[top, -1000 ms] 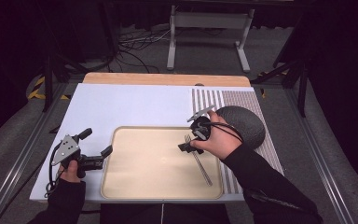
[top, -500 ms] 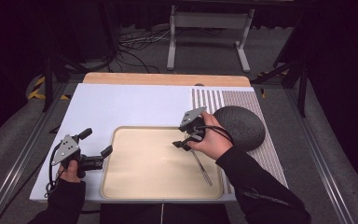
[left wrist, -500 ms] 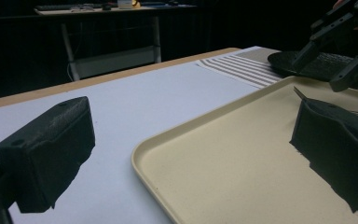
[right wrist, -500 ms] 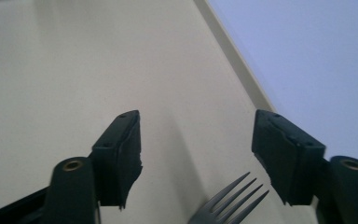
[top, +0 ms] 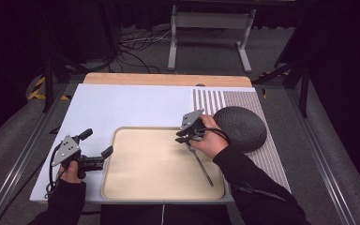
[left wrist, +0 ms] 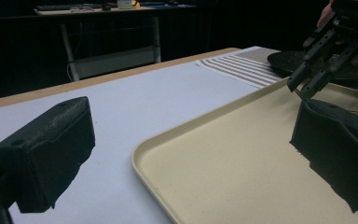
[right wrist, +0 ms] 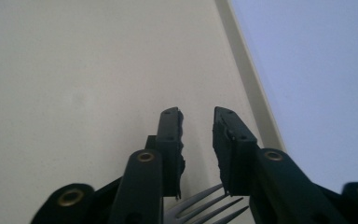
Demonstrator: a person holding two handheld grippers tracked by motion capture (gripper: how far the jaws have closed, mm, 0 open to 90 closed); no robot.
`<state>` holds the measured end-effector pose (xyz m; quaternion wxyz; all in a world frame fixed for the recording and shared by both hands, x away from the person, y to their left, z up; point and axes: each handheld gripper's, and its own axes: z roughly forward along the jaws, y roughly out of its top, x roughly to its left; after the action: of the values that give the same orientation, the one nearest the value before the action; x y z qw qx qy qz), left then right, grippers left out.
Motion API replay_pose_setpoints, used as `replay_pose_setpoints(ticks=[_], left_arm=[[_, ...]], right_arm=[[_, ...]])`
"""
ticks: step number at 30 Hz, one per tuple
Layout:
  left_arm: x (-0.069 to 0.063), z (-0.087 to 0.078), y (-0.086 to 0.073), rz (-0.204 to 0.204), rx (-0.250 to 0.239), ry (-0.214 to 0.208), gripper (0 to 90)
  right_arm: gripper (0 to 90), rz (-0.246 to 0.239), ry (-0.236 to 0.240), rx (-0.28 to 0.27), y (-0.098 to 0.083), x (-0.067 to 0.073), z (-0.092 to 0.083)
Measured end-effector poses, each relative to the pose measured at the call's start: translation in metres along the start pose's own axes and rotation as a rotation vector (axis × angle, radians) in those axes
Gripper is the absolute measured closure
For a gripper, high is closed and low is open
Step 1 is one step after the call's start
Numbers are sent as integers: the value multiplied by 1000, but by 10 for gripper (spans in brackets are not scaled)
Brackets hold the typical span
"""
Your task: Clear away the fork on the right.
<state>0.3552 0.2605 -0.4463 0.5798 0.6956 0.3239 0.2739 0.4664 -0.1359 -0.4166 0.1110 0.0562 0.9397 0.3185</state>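
Observation:
A metal fork (top: 201, 166) lies in the right part of a beige tray (top: 145, 173), tines toward the far side. My right gripper (top: 180, 137) hovers low over the fork's head, pointing left across the tray. Its jaws have just been closing and stand a narrow gap apart with nothing between the pads (right wrist: 170, 135). In the right gripper view the fork tines (right wrist: 205, 207) show beneath the base of the jaws, over the tray (right wrist: 74, 70). My left gripper (top: 98, 142) is wide open at the tray's left rim, holding nothing.
A dark grey domed object (top: 241, 127) sits on a striped mat (top: 211, 99) just right of the tray. The white table cover (top: 136, 103) stretches behind the tray. A metal stand (top: 211, 21) and cables are on the floor beyond.
My right gripper has moved left and down from beside the dark dome to just over the fork's head, and its jaws have narrowed. The left gripper has stayed put.

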Motion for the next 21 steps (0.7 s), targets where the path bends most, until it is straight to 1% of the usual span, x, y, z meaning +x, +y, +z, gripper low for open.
replay_pose_setpoints(ticks=[3,4,5,7,11,12,15,19,21], left_arm=[[0,0,0,0,0,0,2],[0,0,0,0,-1,-1,2],[0,0,0,1,-1,-1,2],[0,0,0,2,-1,-1,2],[0,0,0,0,0,0,2],[0,0,0,2,0,-1,2],[0,0,0,0,0,-1,2],[1,0,0,3,-1,-2,2],[0,0,0,3,-1,-2,2]], right_arm=[[808,-23,14,21,-4,0,4],[808,-23,14,21,-4,0,4],[847,-42,21,33,-5,-1,6],[890,-55,29,42,-6,0,8],[896,-60,31,60,-7,1,10],[896,-72,35,75,-8,2,11],[896,-82,38,86,-8,2,12],[896,-90,43,116,-9,3,14],[896,-92,41,121,-9,3,14]])
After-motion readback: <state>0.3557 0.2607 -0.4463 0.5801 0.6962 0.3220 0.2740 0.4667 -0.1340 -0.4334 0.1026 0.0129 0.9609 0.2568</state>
